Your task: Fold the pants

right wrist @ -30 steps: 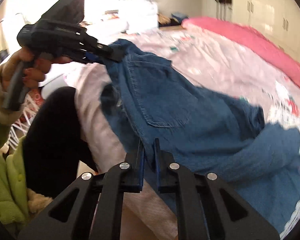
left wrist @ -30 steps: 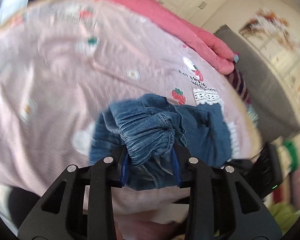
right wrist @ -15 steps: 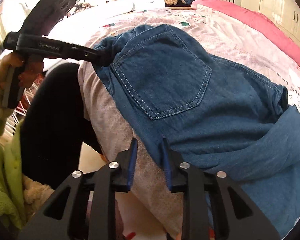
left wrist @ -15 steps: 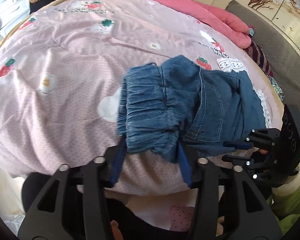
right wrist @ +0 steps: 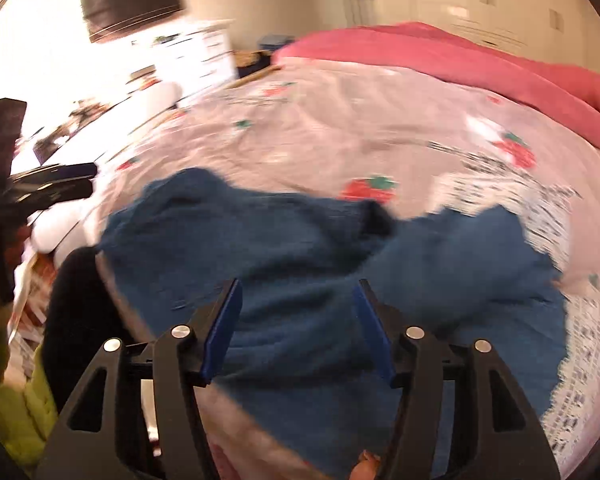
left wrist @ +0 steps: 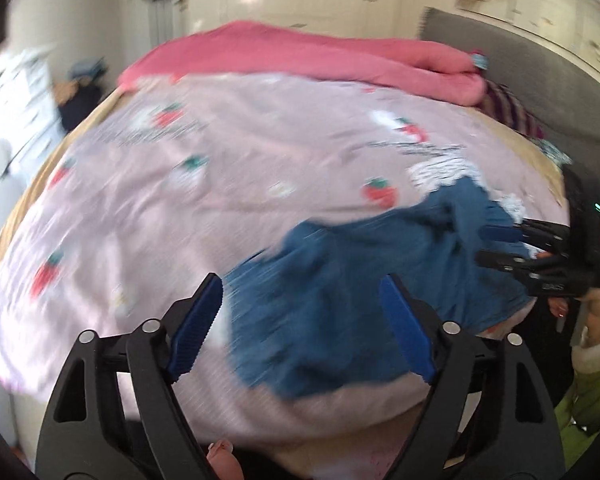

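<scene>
Both grippers just opened, releasing pants.

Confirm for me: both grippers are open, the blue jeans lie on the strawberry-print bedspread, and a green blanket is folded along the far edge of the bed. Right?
Not quite. The blanket along the far edge is pink, not green, as both wrist views show. The rest holds: the left gripper and right gripper have just been opening, pads clear of the cloth, and the jeans lie on the strawberry-print bedspread.
</scene>
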